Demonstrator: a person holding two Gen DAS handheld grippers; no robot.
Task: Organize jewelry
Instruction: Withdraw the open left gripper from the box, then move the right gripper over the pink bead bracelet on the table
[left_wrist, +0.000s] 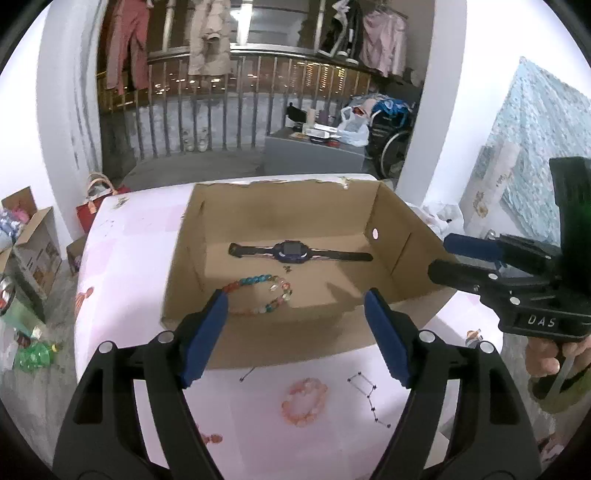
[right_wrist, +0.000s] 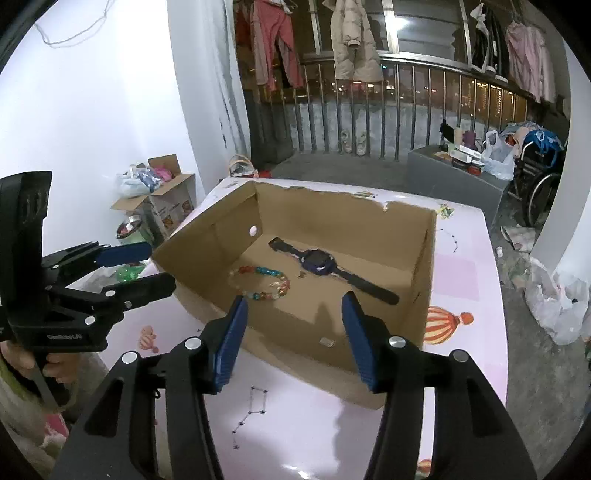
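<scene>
A multicoloured bead bracelet (left_wrist: 260, 294) and dark-strapped watch (left_wrist: 295, 253) lie in the cardboard box (left_wrist: 402, 236), both grippers spread wide, empty

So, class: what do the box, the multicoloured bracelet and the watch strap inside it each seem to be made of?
Box: plain brown cardboard, matt, with a ragged torn top edge.
Multicoloured bracelet: round beads, glossy and partly translucent, so glass or polished stone; which one cannot be told.
Watch strap: dark, smooth and matt, lying flat, probably rubber or silicone.

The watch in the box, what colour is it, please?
Dark blue watch, black strap; clearest in the left wrist view.
</scene>
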